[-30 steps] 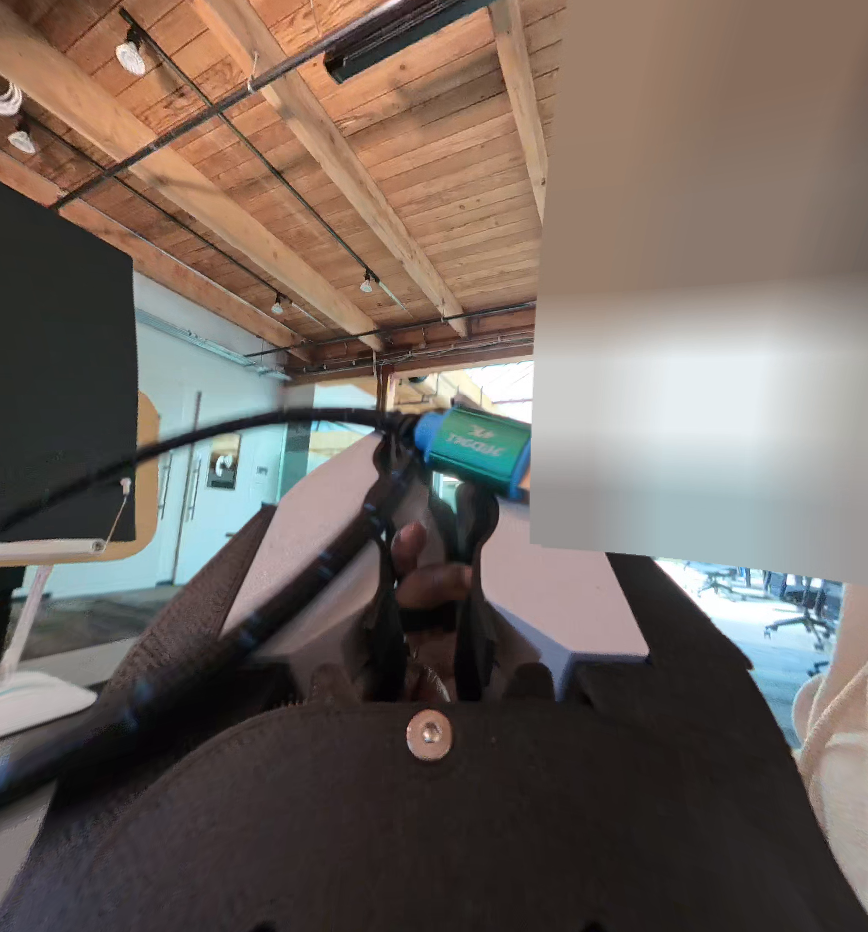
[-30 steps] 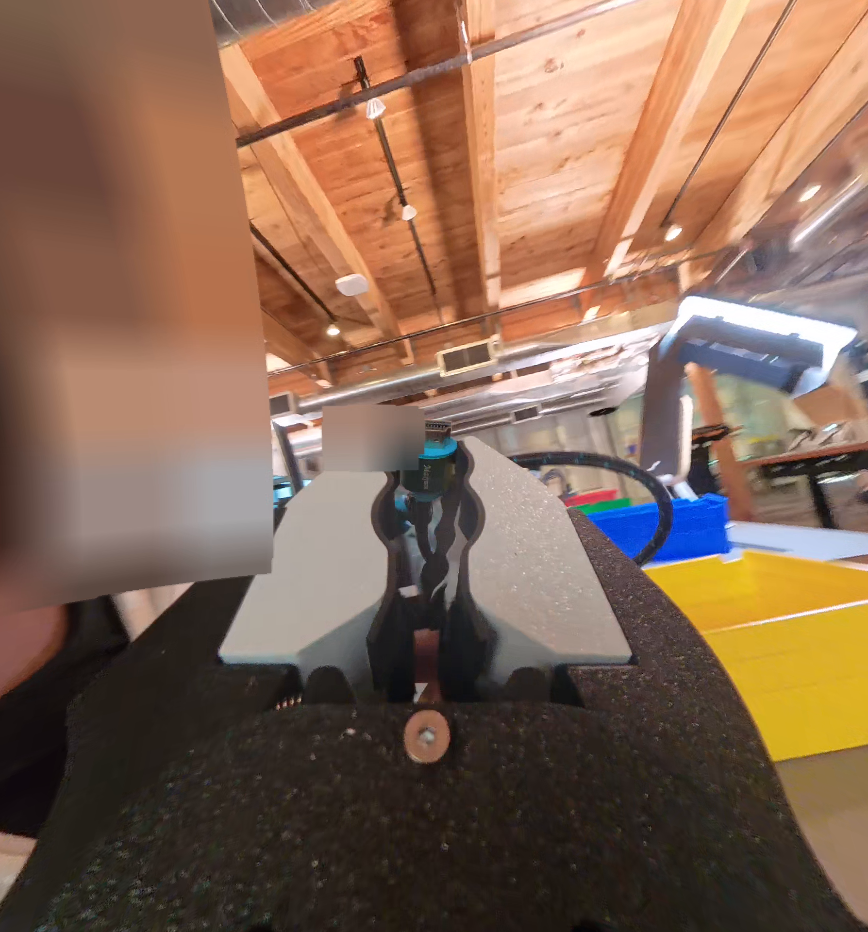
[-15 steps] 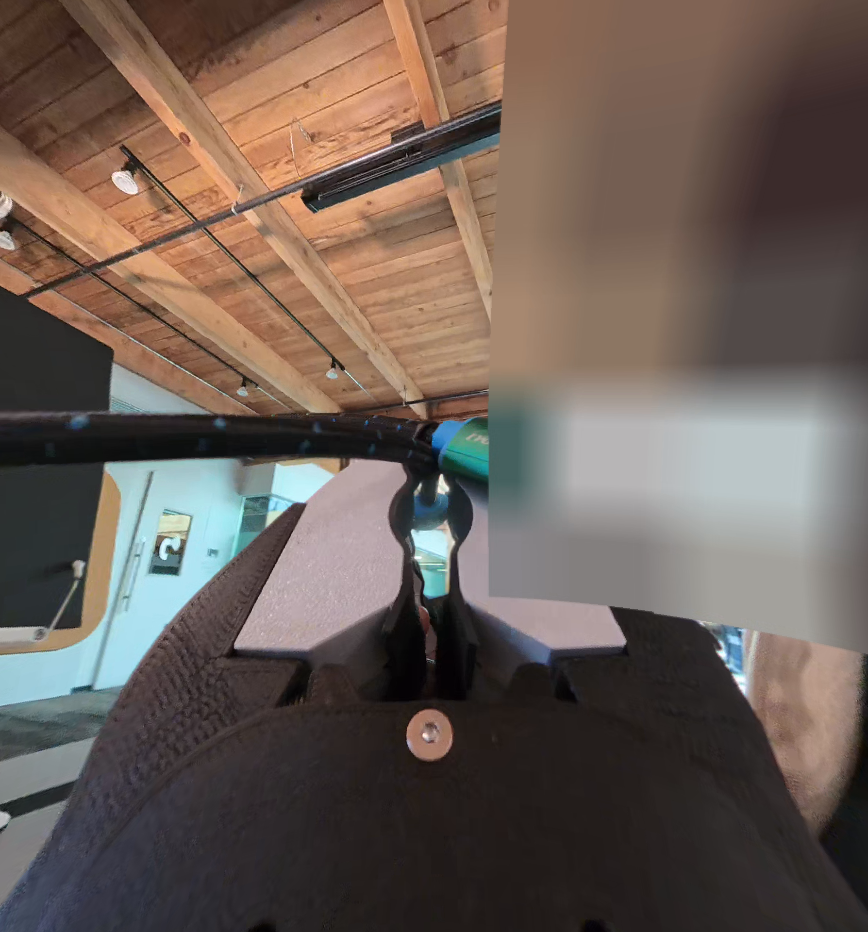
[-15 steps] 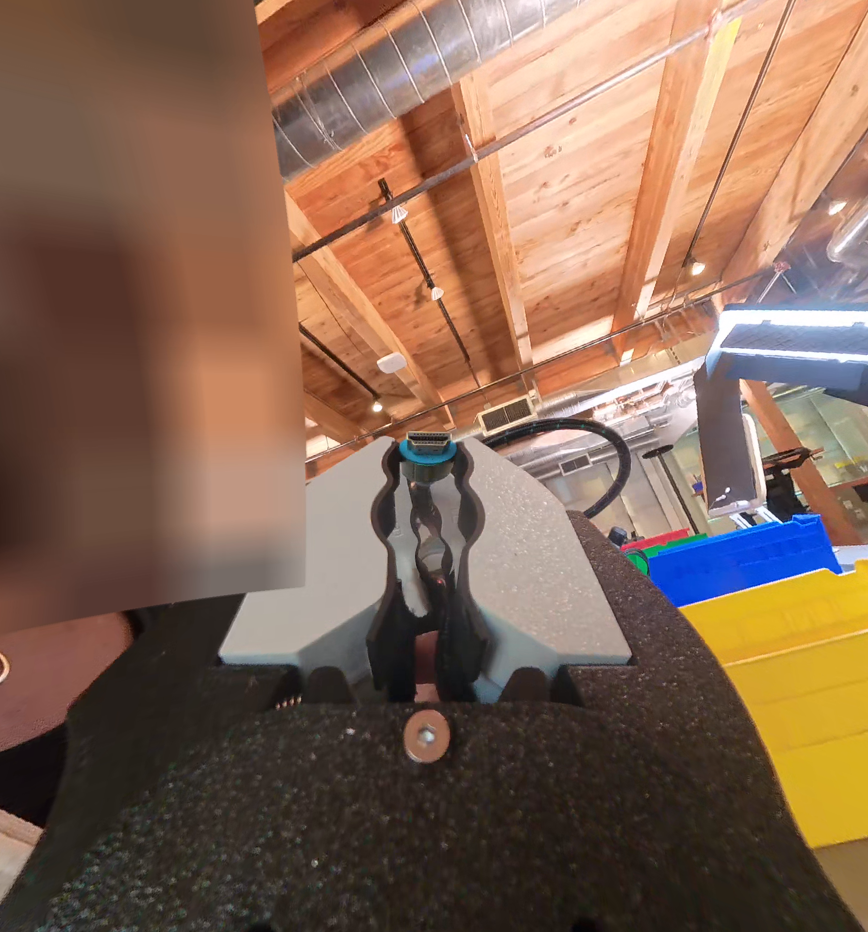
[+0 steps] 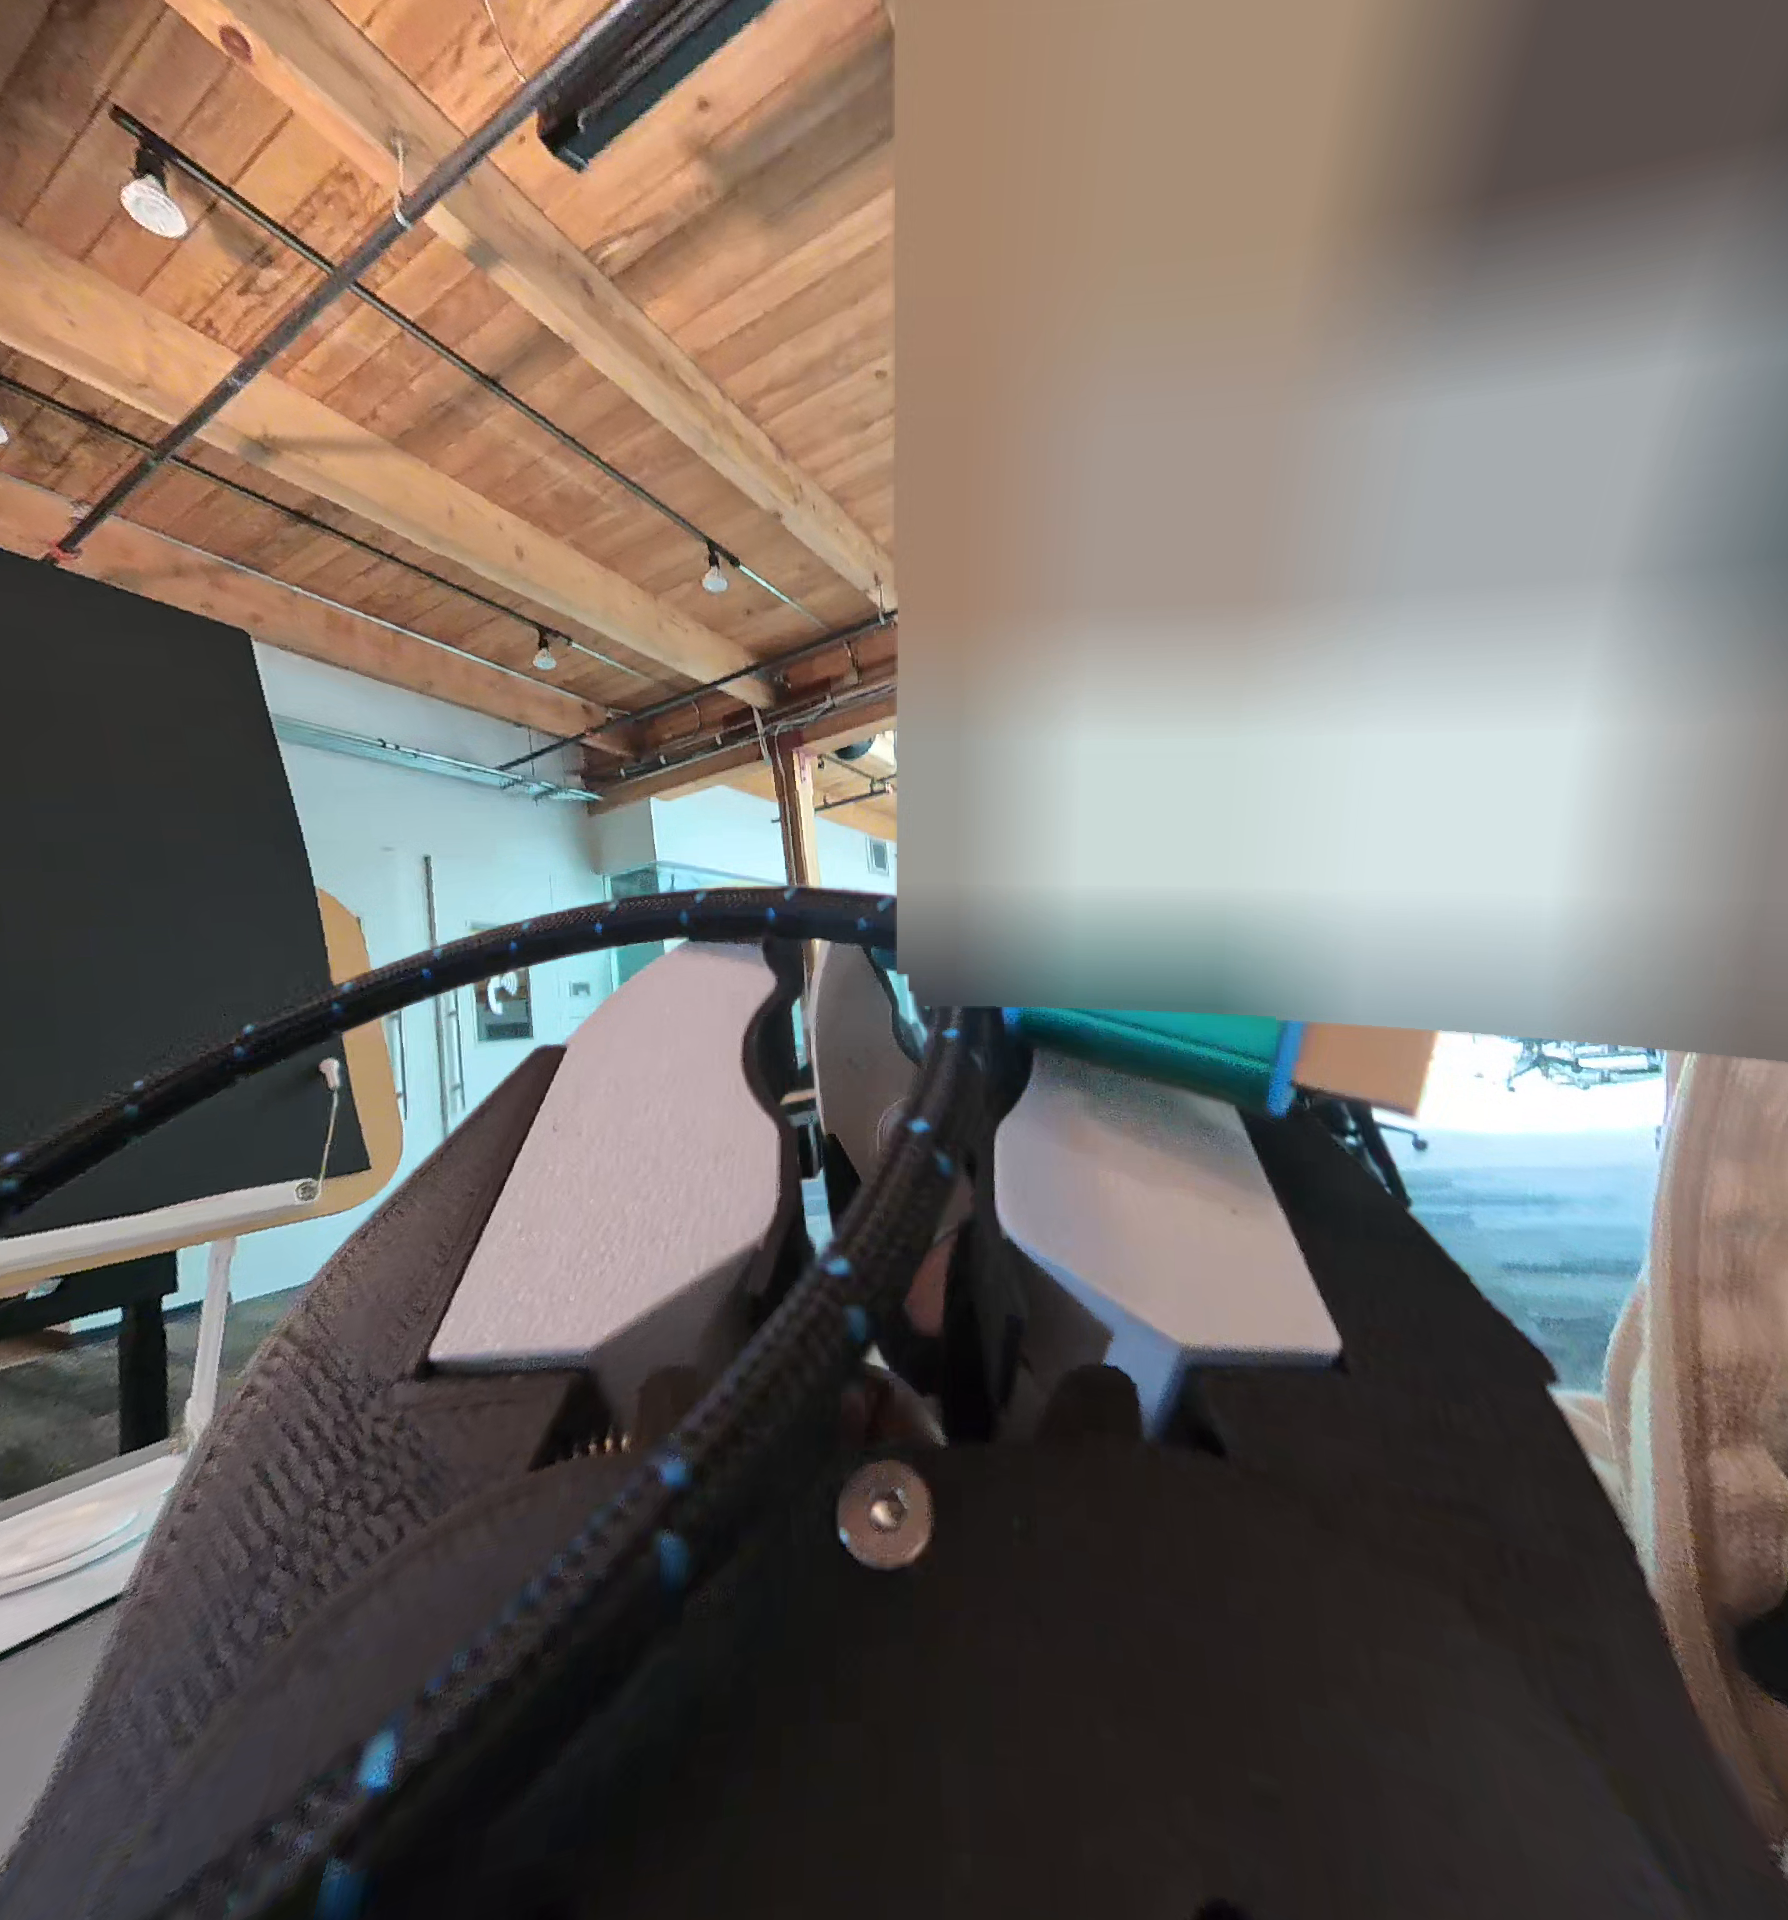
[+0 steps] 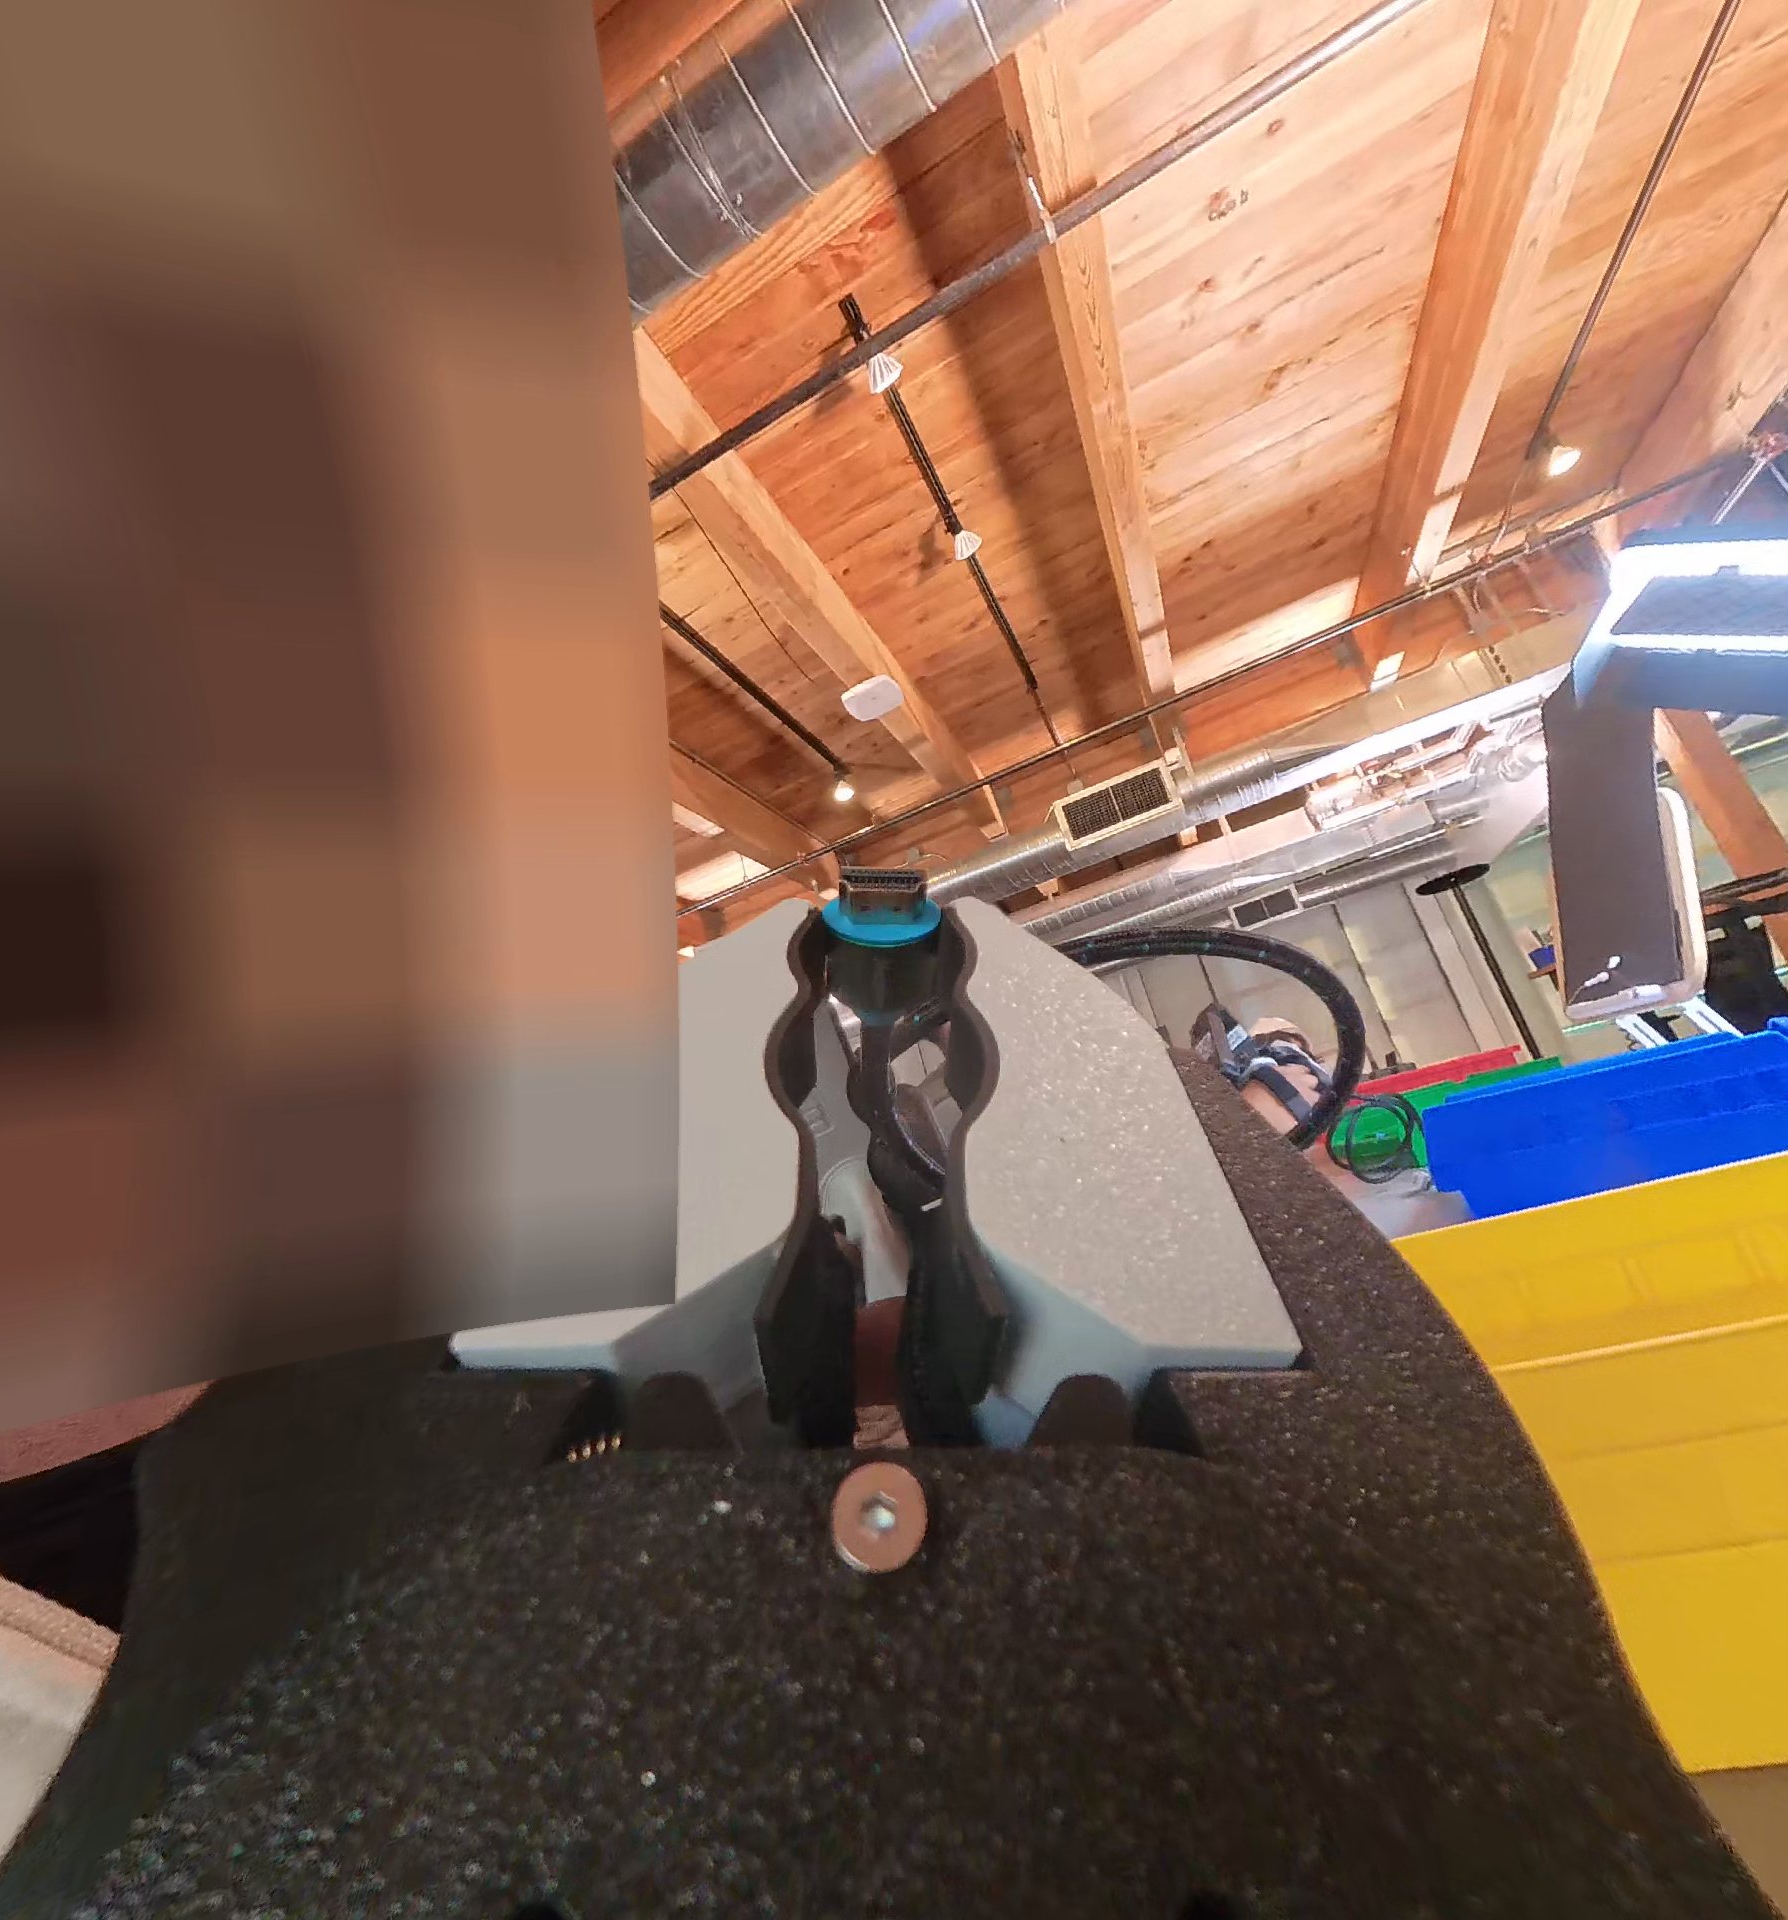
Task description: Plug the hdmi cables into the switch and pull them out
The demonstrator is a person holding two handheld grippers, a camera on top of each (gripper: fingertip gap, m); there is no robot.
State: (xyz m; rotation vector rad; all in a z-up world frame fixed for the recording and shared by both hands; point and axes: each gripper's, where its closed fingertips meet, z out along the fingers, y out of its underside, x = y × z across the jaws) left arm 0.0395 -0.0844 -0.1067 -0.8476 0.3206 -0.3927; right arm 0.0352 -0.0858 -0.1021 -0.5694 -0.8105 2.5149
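Both claws point up at the timber ceiling, each with an HDMI cable.

In the right wrist view, centre frame, the right claw (image 6: 882,951) is pressed together on an HDMI plug (image 6: 879,902), its metal tip and teal collar poking up past the claw tips while its braided cable (image 6: 1274,971) loops off to the right, above the yellow bin (image 6: 1638,1382) and blue bin (image 6: 1617,1107) at right. In the left wrist view the left claw (image 5: 885,1039) stands slightly apart, a black braided cable (image 5: 848,1257) running down between its halves; a green connector body (image 5: 1139,1049) sits at its right tip, though whether it is pinched I cannot tell.
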